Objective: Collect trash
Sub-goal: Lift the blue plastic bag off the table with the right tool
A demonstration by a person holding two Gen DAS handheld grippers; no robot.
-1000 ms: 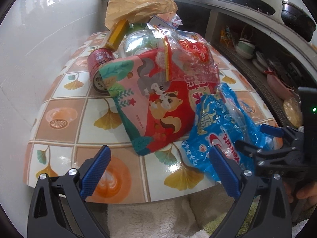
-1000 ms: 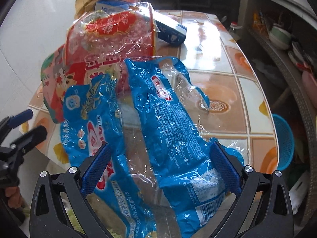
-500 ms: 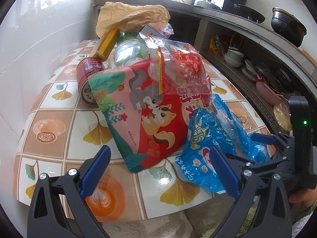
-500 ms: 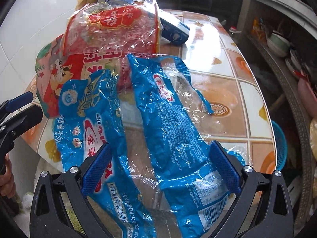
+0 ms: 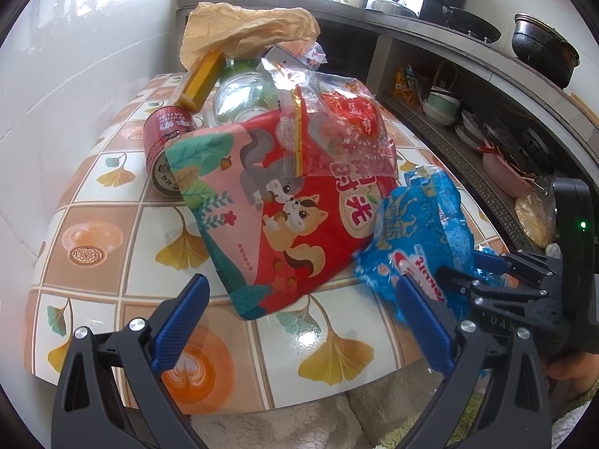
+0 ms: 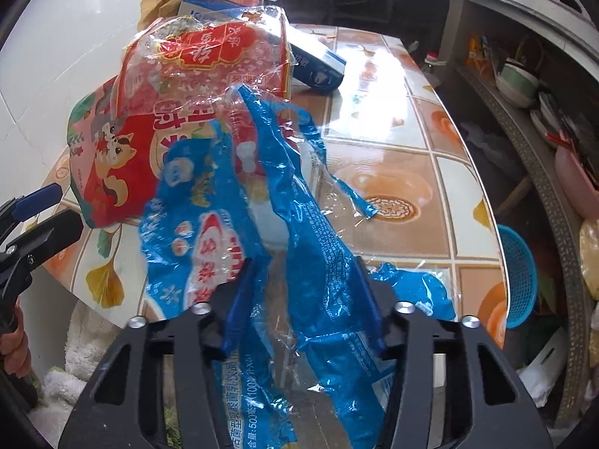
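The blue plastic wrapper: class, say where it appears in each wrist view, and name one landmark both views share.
Left wrist view: blue plastic wrapper at lower right, at the table edge.
Right wrist view: wrapper fills the centre, between the right gripper fingers.
Shared landmark: the red squirrel bag beside it.

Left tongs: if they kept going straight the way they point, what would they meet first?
Probably the tablecloth just past the near table edge, since the open left tongs tilt downward. A little further along lies the red squirrel snack bag. Depth is hard to judge here.
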